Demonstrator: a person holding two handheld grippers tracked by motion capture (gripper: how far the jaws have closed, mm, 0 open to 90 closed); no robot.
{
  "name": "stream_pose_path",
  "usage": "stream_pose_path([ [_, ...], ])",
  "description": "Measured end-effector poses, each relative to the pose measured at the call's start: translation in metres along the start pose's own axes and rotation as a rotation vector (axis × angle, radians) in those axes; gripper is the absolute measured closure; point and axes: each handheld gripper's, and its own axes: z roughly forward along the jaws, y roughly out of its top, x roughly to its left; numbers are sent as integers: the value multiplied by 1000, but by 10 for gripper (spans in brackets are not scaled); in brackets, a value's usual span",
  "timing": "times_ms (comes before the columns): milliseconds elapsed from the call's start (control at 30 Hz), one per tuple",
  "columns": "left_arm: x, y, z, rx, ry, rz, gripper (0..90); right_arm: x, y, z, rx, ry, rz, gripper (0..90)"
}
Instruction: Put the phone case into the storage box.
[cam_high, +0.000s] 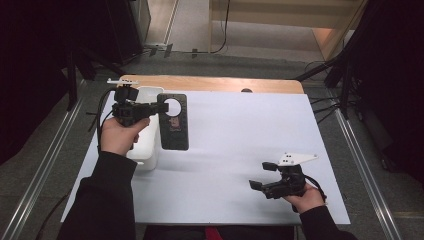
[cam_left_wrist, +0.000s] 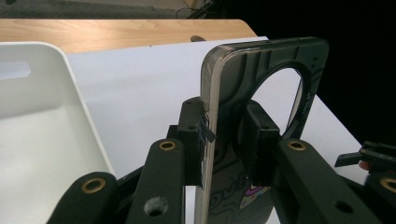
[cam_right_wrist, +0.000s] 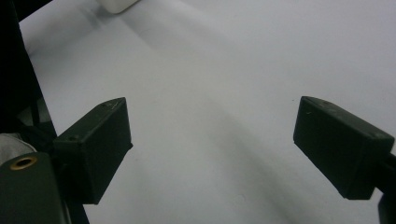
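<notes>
Where pads clamp, panel (cam_left_wrist: 261, 79) print hidden.

A white mat (cam_high: 225, 150) covers a wooden table (cam_high: 215, 84), with grey floor (cam_high: 45, 150) around.

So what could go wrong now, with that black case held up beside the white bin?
The left tool pinches the black case only by a thin edge near its round cutout, so it might twist or slip out. It also hangs above the table right next to the white bin, and could knock the bin's wall if swung that way. The right tool sits open and apart, too far off to catch it.
</notes>
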Motion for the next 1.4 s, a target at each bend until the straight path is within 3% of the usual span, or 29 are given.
stream_pose_path([
  [367, -1, 16, -7, -16, 29, 24, 720, 4, 1, 3, 2, 9, -9, 104],
  [533, 7, 20, -6, -31, -3, 16, 720, 4, 1, 3, 0, 11, -7, 104],
  [833, 14, 33, -9, -46, 32, 25, 720, 2, 2, 2, -10, 11, -1, 104],
  [1000, 21, 37, -14, -60, -3, 3, 720, 2, 2, 2, -9, 13, -3, 104],
  [1400, 29, 55, -22, -60, 27, 7, 719, -1, 0, 0, -13, -5, 8, 104],
])
